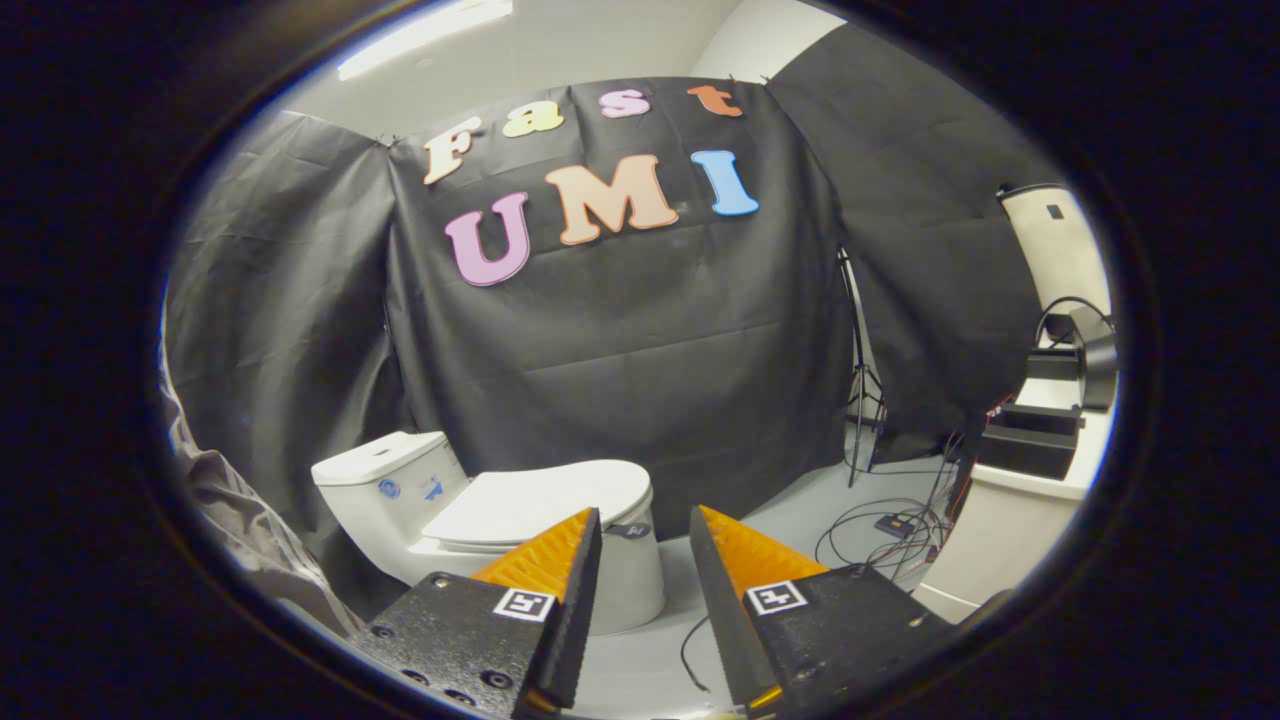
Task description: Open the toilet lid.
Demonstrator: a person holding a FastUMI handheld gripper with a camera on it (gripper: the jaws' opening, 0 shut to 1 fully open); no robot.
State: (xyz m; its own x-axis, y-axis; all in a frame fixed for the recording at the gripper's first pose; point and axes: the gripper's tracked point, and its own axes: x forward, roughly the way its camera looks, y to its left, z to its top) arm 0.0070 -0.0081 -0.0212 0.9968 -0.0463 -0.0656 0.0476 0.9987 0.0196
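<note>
White toilet [500,520] w/ lid [535,505] down beyond gripper [645,520], jaws spread, gripping nothing.

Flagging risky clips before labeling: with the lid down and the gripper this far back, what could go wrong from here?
1. The hand-held gripper is open, apart from the toilet; the closed toilet lid lies flat on the bowl, so the fingers may slide over its front edge instead of hooking under it.
2. Loose cables lie on the floor beside the toilet; they could snag a foot during the approach.
</note>
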